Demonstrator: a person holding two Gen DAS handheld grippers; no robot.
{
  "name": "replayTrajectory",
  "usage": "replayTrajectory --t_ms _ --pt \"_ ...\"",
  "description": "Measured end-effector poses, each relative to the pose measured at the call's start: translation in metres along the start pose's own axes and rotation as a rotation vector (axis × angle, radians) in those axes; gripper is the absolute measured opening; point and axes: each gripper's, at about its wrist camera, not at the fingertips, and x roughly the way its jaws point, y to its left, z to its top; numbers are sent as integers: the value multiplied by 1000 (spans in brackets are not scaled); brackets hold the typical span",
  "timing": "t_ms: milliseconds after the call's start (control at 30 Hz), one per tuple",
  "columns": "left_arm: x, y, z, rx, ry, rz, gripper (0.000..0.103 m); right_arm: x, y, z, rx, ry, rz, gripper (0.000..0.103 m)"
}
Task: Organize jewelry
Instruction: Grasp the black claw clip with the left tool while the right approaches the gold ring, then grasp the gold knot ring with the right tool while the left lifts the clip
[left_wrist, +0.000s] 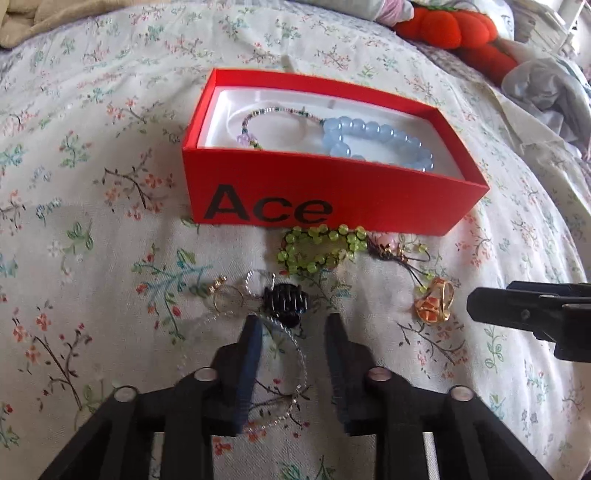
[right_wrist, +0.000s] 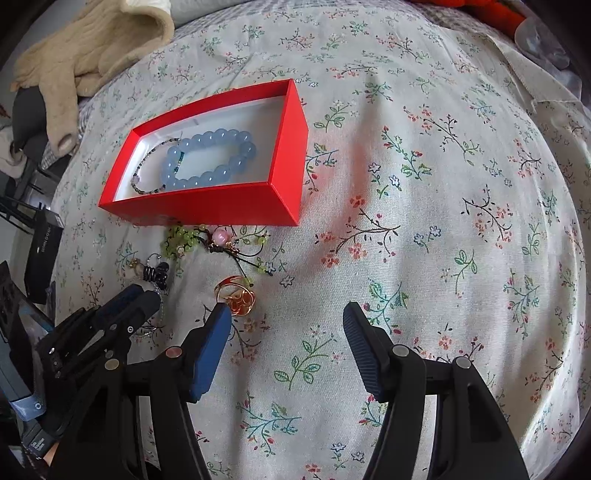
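A red box marked "Ace" lies on the floral bedsheet and holds a pale blue bead bracelet and a thin multicoloured bead bracelet. In front of it lie a green bead bracelet, a gold ring, a black bead ring, a thin gold ring and a silvery chain bracelet. My left gripper is open over the chain and the black ring. My right gripper is open, its left finger beside the gold ring.
A beige glove lies at the far left of the bed. An orange plush toy and crumpled grey cloth lie at the far right. Dark boxes stand off the bed's left edge.
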Motion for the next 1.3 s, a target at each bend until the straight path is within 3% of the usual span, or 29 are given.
replayTrajectory --t_ms 400,433,467,567,1133,1200,1267,1300 --pt "17 -4 9 3 -4 25 33 -1 -2 1 2 2 16 66" --pt "17 -4 10 3 -4 26 32 -2 -2 1 3 2 17 66" --pt "17 -5 10 4 -6 25 23 -2 -3 1 4 1 19 66" --pt "16 -6 10 18 -5 28 23 -3 -3 1 6 -1 22 66" --pt "-20 18 10 -54 -14 4 23 25 27 9 44 35 77 65" --pt "-22 21 10 -59 -13 3 23 28 31 10 41 35 66 57" --pt "-24 23 10 -61 -12 3 23 31 33 11 31 34 53 38" --pt "-25 24 10 -63 -12 2 23 31 33 10 28 31 47 35"
